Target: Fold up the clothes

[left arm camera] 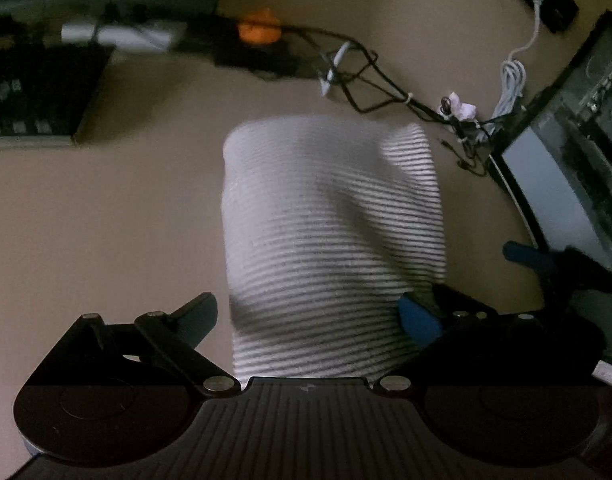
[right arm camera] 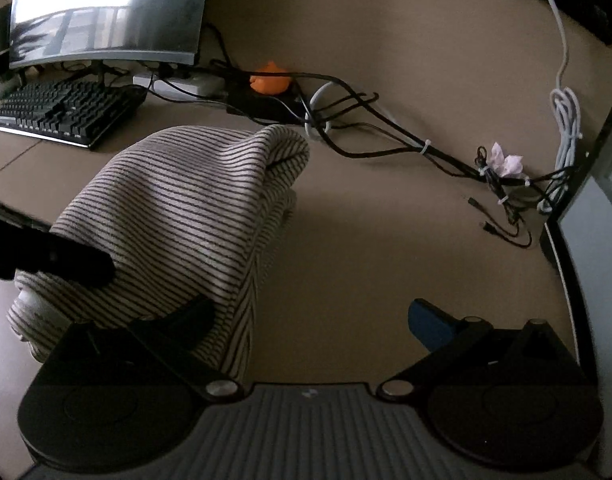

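striped cloth (left arm camera: 330, 232) lies folded in a bundle on the tan desk (left arm camera: 105, 220), near the cables (right arm camera: 366, 120). to finish well, press the loose right edge flat and square the corners. left gripper (left arm camera: 318, 316) straddles the near end wide open; right gripper (right arm camera: 314, 320) gapes too, holding nothing, one finger (right arm camera: 193, 320) over the cloth.

Left black two-finger gripper with blue-padded tips (left arm camera: 310, 316): jaws spread wide, fingers pointing forward and down, nothing clamped between them. Right black two-finger gripper with blue-padded tips (right arm camera: 314, 320): jaws likewise spread wide, nothing pinched, angled downward just beside the left unit.
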`<state>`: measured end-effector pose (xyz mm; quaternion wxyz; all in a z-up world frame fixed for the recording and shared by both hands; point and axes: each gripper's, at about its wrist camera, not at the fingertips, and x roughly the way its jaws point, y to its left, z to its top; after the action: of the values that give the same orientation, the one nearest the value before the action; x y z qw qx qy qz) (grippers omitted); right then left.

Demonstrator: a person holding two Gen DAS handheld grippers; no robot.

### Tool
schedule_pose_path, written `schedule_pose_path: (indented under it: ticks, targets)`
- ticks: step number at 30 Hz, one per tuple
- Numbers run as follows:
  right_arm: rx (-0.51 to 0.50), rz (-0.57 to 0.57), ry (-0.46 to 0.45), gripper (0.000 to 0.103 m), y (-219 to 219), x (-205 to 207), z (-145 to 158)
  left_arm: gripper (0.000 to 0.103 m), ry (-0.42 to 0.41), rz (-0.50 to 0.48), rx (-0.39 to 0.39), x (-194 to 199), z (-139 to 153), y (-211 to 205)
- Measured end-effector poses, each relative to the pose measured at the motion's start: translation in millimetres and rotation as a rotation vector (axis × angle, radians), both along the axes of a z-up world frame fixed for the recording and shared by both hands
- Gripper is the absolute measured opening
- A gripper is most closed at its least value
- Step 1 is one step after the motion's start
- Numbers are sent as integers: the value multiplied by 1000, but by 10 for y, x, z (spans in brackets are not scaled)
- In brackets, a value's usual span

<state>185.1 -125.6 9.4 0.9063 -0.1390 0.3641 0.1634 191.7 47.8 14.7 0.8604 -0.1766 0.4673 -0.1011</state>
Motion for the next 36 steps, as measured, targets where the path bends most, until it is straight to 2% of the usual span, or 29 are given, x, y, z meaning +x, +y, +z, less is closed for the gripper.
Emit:
schedule_pose_path:
  ticks: [2, 7, 9, 12, 14, 16, 18, 20, 22, 23, 24, 27, 28, 31, 33, 36]
  targets:
    - [16, -4, 7, 103, -29, 19, -13, 100, 25, 13, -32, 27, -48, 34]
    - [38, -12, 25, 103, -68, 32, -11, 100, 33, 6, -49, 33, -73, 36]
    - [77, -21, 51, 103, -122, 51, 17, 99, 34, -4, -62, 33, -73, 34]
    - [264, -24, 128, 103, -378, 128, 172, 99, 32, -14, -74, 21, -71, 32]
    - [448, -56, 197, 103, -587, 225, 246, 99, 32, -12, -82, 6, -70, 41]
    - [617, -82, 294, 103, -716, 382, 215, 99, 39, -9, -103, 20, -64, 41]
    - [694, -87, 382, 103, -657, 516, 80, 99, 37, -8, -158, 67, 15, 55]
    - [763, -72, 456, 103, -531, 584, -30, 99, -12, -47, -225, 100, 192, 54]
    - [883, -40, 481, 103, -449, 594, -29, 99, -111, -126, -157, 66, 374, -60]
    - [895, -32, 471, 103, -427, 605, -2, 99, -163, -166, -116, 45, 465, -124]
    - [886, -25, 451, 103, -412, 613, 23, 99, -185, -188, -74, 39, 485, -180]
    - [810, -43, 392, 103, -427, 651, 94, 99, -115, -191, -8, 83, 306, -287]
    - [772, -54, 357, 103, -439, 662, 139, 99, -84, -189, 17, 85, 222, -322]
    - [636, -87, 201, 103, -446, 672, 340, 99, -73, -208, 105, 40, 112, -418]
    - [496, -88, 124, 103, -341, 708, 409, 99, -76, -221, 134, 11, 112, -463]
    - [168, -61, 39, 103, -53, 734, 247, 99, -80, -219, 150, 7, 138, -472]
